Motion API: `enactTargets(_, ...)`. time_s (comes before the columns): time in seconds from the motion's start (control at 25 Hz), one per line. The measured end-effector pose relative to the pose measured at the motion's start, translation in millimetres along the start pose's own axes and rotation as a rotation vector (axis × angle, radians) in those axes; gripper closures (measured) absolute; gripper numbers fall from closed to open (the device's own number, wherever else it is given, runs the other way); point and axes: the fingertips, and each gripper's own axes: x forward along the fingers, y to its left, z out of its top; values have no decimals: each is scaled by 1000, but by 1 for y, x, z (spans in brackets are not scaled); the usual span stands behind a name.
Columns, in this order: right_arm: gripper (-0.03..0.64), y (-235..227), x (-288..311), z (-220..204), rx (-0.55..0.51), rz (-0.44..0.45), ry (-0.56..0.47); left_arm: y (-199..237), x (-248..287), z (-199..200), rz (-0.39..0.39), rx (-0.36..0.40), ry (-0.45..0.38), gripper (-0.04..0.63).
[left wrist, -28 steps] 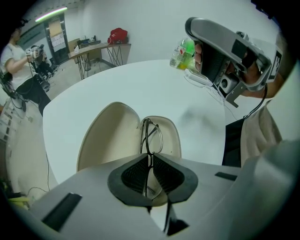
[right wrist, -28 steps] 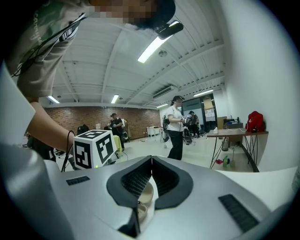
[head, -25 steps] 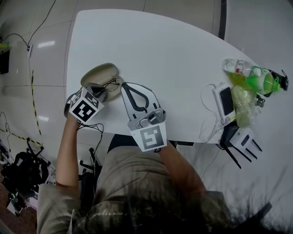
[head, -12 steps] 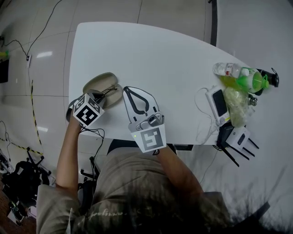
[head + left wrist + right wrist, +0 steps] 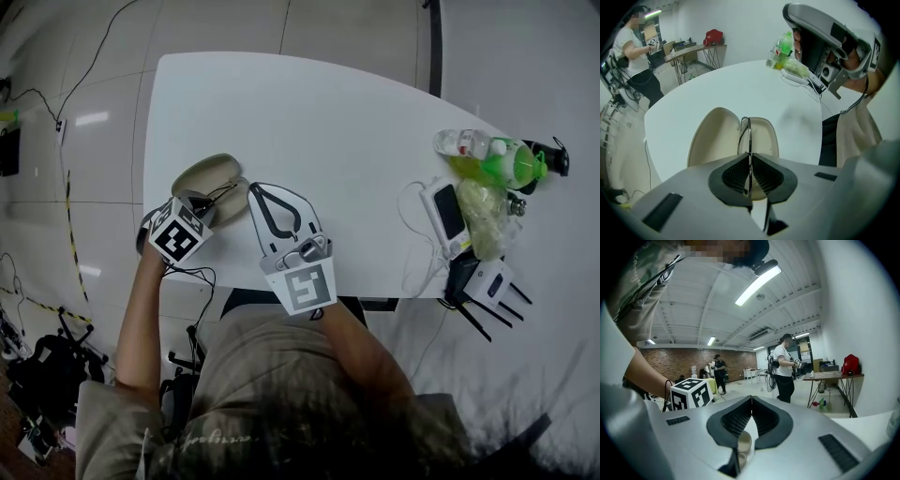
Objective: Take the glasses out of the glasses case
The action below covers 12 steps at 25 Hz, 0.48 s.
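Note:
A beige glasses case point(image 5: 208, 172) lies open on the white table point(image 5: 337, 122) near its left front edge. Thin wire-framed glasses point(image 5: 226, 192) stand over the case's open shell. My left gripper point(image 5: 201, 203) is shut on the frame. In the left gripper view the glasses point(image 5: 746, 132) run straight up between the pads, with the case point(image 5: 712, 136) lying open behind them. My right gripper point(image 5: 256, 191) hovers just right of the case, shut with nothing in it. It appears high at the right as the right gripper point(image 5: 820, 42). In the right gripper view its tips point(image 5: 751, 400) meet.
At the table's right end lie a green bottle point(image 5: 492, 157), a white device with a screen point(image 5: 448, 212), cables and a black-and-white box with antennas point(image 5: 491, 284). The table's front edge runs just below both grippers. People stand in the room behind point(image 5: 783, 366).
The head view has shifted a little. Both grippers keep nearly the same places by the case, and the left one stays shut on the glasses.

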Motion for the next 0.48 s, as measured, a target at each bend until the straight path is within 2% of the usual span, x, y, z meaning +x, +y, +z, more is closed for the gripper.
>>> enactTargets(0.48, 604, 7, 5, -14, 2, 21, 35, -6, -7, -4, -3, 6, 2, 563)
